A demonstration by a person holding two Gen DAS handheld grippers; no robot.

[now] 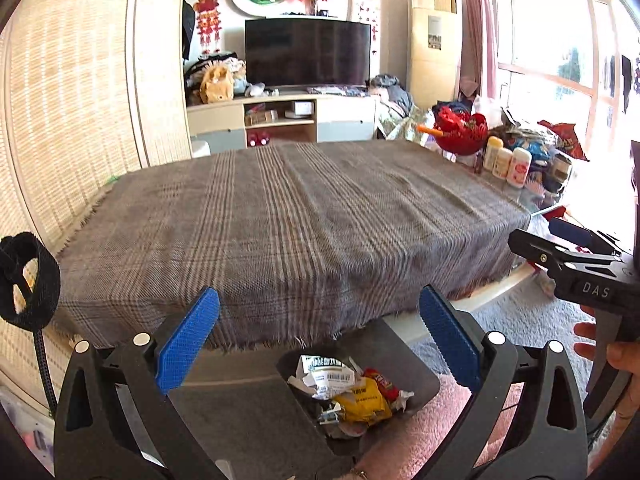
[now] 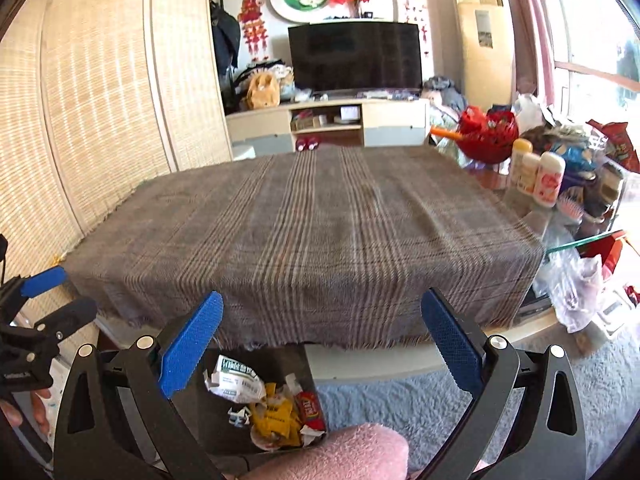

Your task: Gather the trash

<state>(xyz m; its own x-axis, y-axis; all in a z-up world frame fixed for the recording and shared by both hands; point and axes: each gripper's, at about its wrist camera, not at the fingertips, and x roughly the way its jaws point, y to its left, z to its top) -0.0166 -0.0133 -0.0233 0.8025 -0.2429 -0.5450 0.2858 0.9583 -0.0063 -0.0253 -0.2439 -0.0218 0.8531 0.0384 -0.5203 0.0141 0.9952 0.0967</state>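
A dark bin point(image 1: 416, 384) stands on the floor below the table's near edge. It holds trash point(image 1: 352, 392): white paper labels, a yellow wrapper and a red packet. The bin point(image 2: 200, 408) and its trash point(image 2: 272, 404) also show in the right wrist view. My left gripper point(image 1: 320, 332) is open and empty above the bin. My right gripper point(image 2: 320, 336) is open and empty, also above the bin. The table is covered by a grey plaid cloth point(image 1: 288, 220), which shows nothing lying on it. The right gripper's body point(image 1: 576, 268) shows at the right edge of the left wrist view.
A red bowl point(image 1: 460, 132), bottles point(image 1: 508, 160) and packets crowd the right end of the table. A plastic bag point(image 2: 572, 280) hangs at the right corner. A TV stand point(image 1: 280, 116) stands behind, a bamboo screen point(image 1: 72, 120) to the left. A pink fuzzy sleeve point(image 2: 332, 456) is below.
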